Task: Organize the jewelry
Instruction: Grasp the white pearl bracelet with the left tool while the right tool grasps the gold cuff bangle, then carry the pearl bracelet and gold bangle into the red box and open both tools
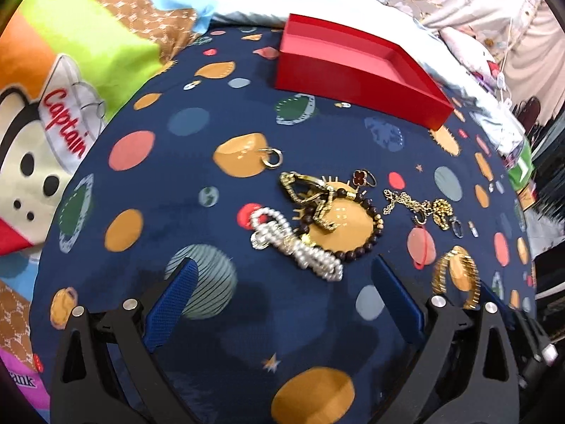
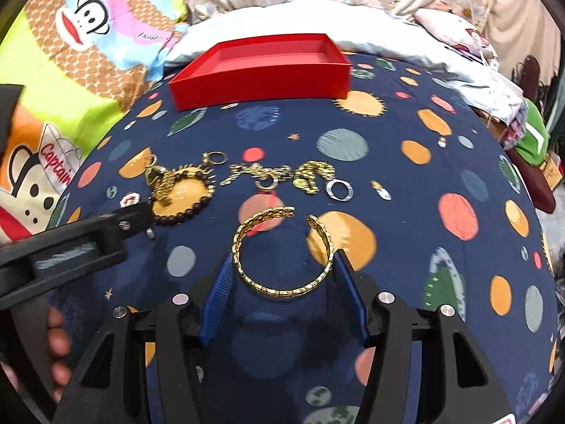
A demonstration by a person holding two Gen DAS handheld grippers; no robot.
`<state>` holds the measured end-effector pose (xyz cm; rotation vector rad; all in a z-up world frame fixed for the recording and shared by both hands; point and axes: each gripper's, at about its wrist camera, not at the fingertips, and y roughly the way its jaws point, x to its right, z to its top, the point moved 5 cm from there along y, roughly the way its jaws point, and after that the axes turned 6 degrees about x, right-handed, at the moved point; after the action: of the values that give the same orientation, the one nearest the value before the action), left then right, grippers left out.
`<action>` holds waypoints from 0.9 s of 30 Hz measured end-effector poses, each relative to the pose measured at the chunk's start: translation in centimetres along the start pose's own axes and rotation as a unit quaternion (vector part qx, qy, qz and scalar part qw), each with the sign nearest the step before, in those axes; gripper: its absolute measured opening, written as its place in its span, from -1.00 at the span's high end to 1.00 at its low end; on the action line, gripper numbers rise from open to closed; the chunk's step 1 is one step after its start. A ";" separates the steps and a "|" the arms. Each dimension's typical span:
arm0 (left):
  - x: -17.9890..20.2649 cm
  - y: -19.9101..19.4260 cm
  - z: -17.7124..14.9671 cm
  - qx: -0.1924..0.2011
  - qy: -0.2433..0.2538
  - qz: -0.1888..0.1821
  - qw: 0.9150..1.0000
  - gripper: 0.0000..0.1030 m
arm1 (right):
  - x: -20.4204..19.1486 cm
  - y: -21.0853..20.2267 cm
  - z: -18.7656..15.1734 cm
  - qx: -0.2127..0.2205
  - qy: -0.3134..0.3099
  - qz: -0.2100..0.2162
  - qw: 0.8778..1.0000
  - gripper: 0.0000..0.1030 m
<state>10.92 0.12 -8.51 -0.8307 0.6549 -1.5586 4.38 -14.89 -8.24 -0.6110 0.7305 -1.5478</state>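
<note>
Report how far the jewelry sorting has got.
Done: nothing yet; the red box shows no jewelry inside. In hand: the right tongs are clamped on the open gold bangle. Left: the pearl bracelet, dark bead bracelet, gold chains and rings, such as the silver ring, all lie on the planet-print cloth. The left tongs are open, holding nothing.

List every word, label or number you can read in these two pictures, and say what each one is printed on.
"Captain": red script on the cartoon monkey's hat on the bright bedsheet; also in the right wrist view.
"...ank": a cut-off word on the sheet's pink patch.
Dark lettering on the sheet's pink band: too blurred to read.
</note>
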 end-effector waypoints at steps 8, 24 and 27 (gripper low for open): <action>-2.0 0.7 -0.7 -0.008 0.006 0.015 1.000 -0.63 | 0.2 -0.2 -0.2 -0.001 0.004 0.004 1.000 -0.09; -2.2 0.5 0.1 -0.005 0.031 -0.028 0.999 0.79 | -0.5 -0.2 -0.1 -0.003 0.001 0.009 1.000 -0.09; -2.1 0.2 -0.2 -0.005 0.031 -0.043 0.999 0.81 | -0.5 -0.3 0.0 -0.002 0.002 0.009 1.000 -0.09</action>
<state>10.95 2.17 -9.06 -0.8297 0.6794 -1.6652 4.22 -14.33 -7.99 -0.6034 0.7412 -1.5307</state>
